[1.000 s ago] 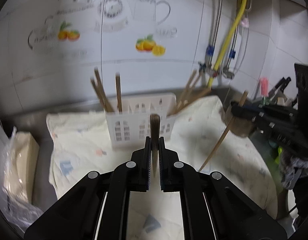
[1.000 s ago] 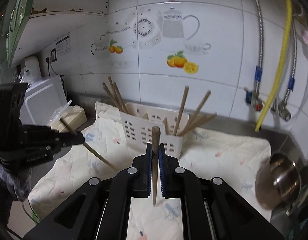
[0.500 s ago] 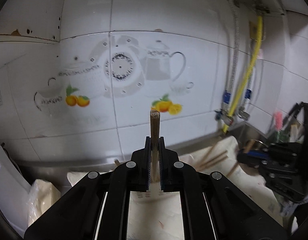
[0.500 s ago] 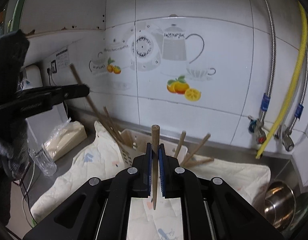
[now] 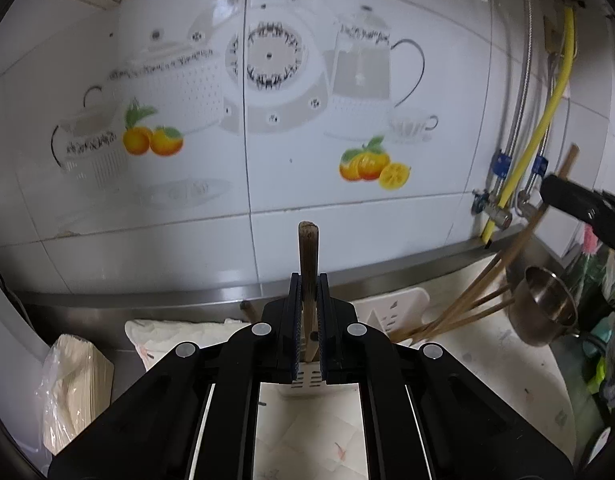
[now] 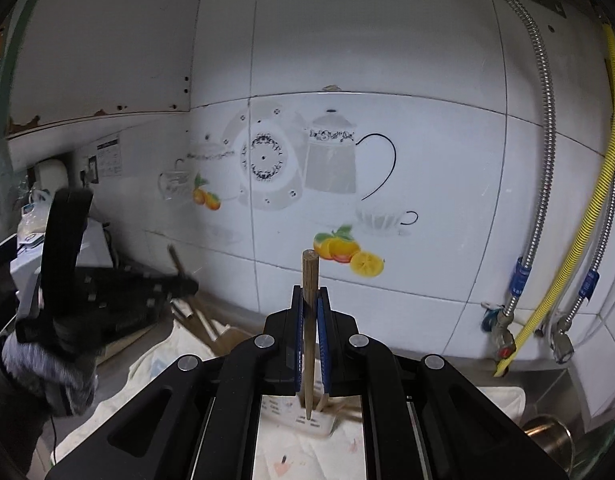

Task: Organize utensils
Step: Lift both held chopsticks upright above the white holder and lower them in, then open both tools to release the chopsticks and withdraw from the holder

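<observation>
Glossy white ceramic wall tiles (image 5: 307, 208) carry printed teapots and oranges. The chopstick (image 5: 308, 264) looks like matt brown wood, the utensil basket (image 5: 391, 312) white perforated plastic, the ladle (image 5: 547, 308) shiny metal. A soft quilted cloth (image 5: 487, 356) covers the brushed steel counter (image 5: 107, 298).

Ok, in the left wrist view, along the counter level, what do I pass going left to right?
Bagged stack of paper → chopstick clamped in the left gripper → white utensil basket → leaning bundle of chopsticks → steel ladle.
</observation>
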{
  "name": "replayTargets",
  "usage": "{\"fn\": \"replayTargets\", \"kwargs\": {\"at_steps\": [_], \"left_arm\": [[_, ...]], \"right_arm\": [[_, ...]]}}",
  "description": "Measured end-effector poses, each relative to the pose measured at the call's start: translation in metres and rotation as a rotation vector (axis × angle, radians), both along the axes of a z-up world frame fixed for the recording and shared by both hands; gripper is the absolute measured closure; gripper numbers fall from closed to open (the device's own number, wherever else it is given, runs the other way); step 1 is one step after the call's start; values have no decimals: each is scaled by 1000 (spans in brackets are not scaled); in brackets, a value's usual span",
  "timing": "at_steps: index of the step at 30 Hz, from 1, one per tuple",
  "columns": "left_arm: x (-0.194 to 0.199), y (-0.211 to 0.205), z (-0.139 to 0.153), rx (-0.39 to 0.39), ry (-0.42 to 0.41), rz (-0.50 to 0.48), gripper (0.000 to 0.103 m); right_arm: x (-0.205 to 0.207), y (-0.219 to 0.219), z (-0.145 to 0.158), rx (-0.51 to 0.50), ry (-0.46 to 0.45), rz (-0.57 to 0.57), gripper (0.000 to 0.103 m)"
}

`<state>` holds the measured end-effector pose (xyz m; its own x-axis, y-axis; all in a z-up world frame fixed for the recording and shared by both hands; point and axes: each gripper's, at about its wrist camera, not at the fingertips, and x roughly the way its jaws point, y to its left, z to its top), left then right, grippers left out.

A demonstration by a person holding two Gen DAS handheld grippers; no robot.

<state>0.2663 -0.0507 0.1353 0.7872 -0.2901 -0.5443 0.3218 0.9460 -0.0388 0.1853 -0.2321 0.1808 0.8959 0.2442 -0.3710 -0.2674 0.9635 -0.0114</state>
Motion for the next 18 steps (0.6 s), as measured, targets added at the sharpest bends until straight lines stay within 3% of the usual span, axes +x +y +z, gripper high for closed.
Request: {"fn": "replayTargets", "kwargs": {"at_steps": [7, 18], "left_arm": [[4, 0, -8, 13, 19, -6, 97], [4, 3, -12, 10, 34, -3, 96]], "right_arm": [[26, 4, -17, -4, 3, -35, 96], [53, 3, -53, 11, 109, -44, 96]]}}
